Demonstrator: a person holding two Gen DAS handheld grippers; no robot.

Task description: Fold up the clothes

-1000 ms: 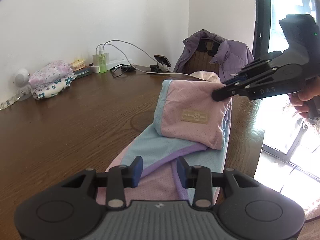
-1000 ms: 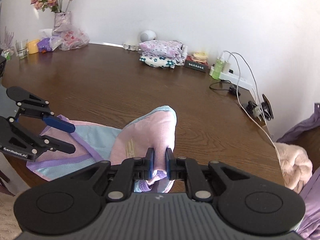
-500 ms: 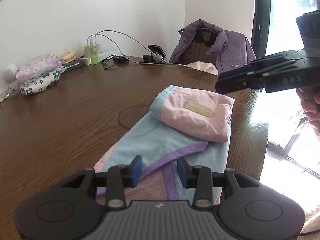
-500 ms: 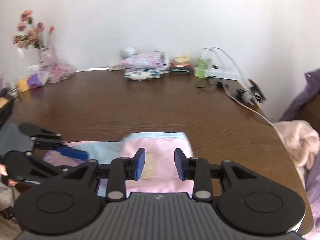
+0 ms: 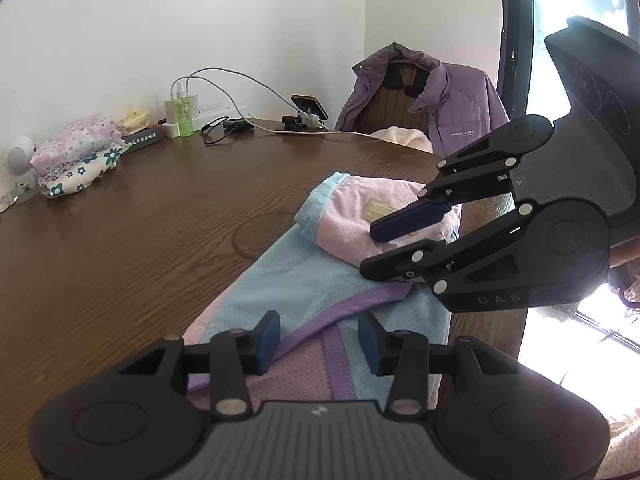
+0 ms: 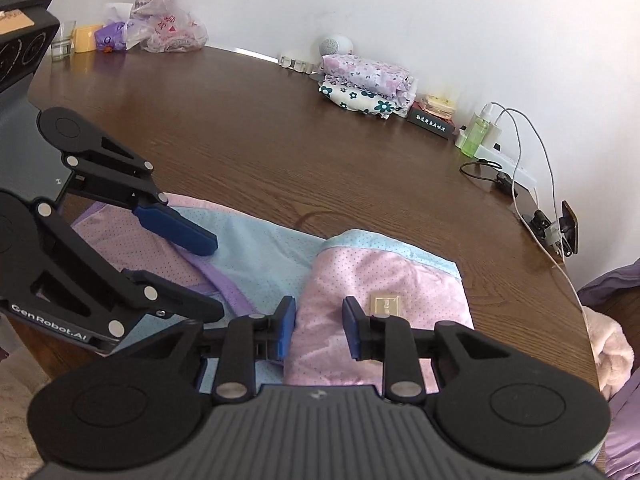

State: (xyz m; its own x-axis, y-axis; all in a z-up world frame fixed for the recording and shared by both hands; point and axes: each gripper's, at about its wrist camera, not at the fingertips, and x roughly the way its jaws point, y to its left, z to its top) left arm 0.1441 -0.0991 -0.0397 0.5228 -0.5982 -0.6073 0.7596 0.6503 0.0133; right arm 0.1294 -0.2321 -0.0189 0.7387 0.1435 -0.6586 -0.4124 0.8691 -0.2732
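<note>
A mesh garment [image 5: 320, 272] in pink, light blue and purple trim lies along the near edge of the brown table [image 5: 140, 240]. Its pink end [image 6: 384, 276], with a beige label [image 6: 386, 304], is folded back over the blue part [image 6: 256, 248]. My left gripper [image 5: 319, 340] hovers over the purple-trimmed end; its jaws are opening and grip nothing. My right gripper [image 6: 319, 332] is low over the folded pink end. Its jaws are closing, the cloth lies under the gap, and the pads are clear of it. Each gripper shows in the other's view: right [image 5: 370, 252], left [image 6: 214, 278].
A stack of folded floral clothes [image 6: 364, 84] sits by the wall beside a small white speaker [image 6: 334, 46]. A green bottle [image 5: 184, 116], a power strip with cables and a phone on a stand [image 5: 308, 106] line the back. A purple jacket [image 5: 440, 100] hangs on a chair.
The right gripper let go of the lifted pink end, which now lies flat on the garment, then dropped toward it and rolled. The left gripper stayed put and its jaws spread a little.
</note>
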